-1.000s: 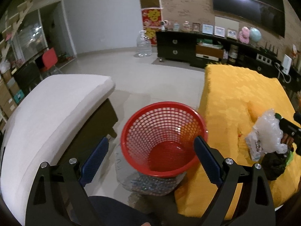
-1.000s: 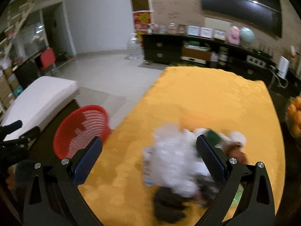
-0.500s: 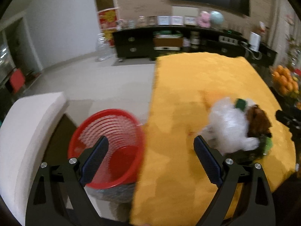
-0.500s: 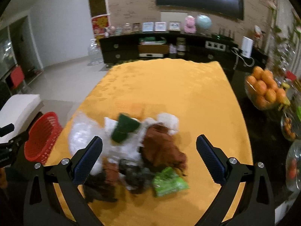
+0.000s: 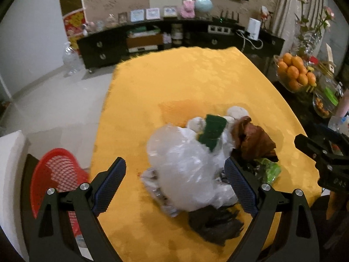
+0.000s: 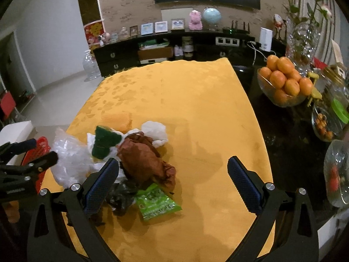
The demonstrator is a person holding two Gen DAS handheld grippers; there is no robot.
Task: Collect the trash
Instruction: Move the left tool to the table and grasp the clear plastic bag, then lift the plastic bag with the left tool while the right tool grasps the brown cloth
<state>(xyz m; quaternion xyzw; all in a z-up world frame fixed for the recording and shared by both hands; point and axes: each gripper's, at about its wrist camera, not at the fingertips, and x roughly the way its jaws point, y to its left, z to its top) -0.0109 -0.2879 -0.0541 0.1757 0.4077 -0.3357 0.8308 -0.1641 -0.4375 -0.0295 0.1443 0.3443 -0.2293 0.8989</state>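
Hovering wide open and empty, left claw [image 5: 174, 181] and right claw [image 6: 173, 182] flank trash pile [image 5: 196, 163] near tablecloth [image 5: 185, 76] edge.

The red basket [image 5: 54, 174] sits half hidden behind the left gripper [image 5: 174, 183] and the yellow tablecloth [image 5: 174, 83].

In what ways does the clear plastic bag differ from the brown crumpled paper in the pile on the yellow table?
The clear plastic bag is see-through and glossy; the brown crumpled paper is opaque and dull. The bag looks the bigger of the two. The bag lies on the side of the pile nearer the red basket; the paper lies on the far side from it. Both are crumpled and rest in the same pile on the yellow table.
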